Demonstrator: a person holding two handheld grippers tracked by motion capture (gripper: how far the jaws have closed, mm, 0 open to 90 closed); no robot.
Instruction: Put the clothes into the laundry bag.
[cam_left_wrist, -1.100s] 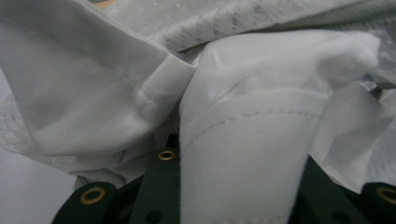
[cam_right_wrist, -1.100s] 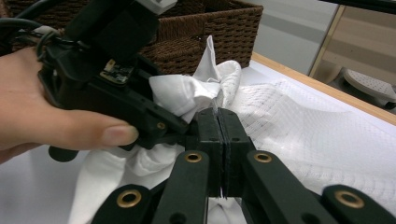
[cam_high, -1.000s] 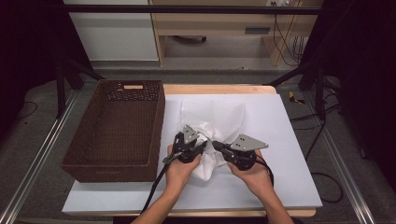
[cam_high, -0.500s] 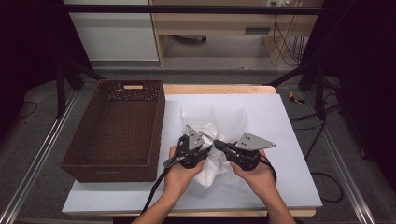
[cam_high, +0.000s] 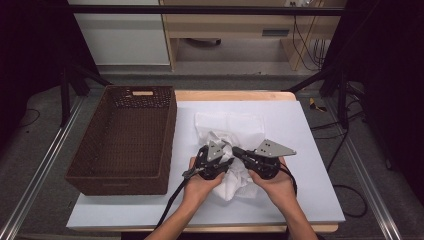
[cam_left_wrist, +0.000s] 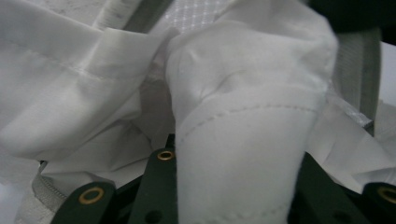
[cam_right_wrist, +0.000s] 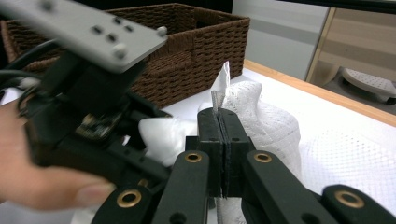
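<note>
White worktop (cam_high: 310, 150) on a wooden table, pale wood edge (cam_high: 235, 95) showing along the far side and again at the near edge. Grey floor all around, metal rails (cam_high: 35, 175) running along the left and right sides, black stand legs (cam_high: 75, 80) at the far left and far right. Beyond the far edge, a white cabinet front (cam_high: 120, 35) and a light wooden shelf unit (cam_high: 230, 30) with cables (cam_high: 305, 40) hanging at its right. One loose black cable (cam_high: 350, 195) looping on the floor off the right edge.

Brown woven basket (cam_high: 125, 140) along the left edge of the worktop, long side running near to far, a small light label on its far wall.

White mesh garment (cam_high: 235, 130) crumpled at the middle of the worktop, partly spread flat toward the far edge, bunched up toward the near edge between the two hands.

Left gripper (cam_high: 212, 162) just right of the basket's near right corner, jaws set narrow with a thick stitched fold of the garment (cam_left_wrist: 243, 140) bulging up between them. Right gripper (cam_high: 240, 152) right beside it, pointing left toward it, jaws pressed flat together on a thin grey-edged strip of the garment (cam_right_wrist: 218, 105) standing up from the tips. Both hands low over the near half of the worktop, forearms coming in from the near edge.
</note>
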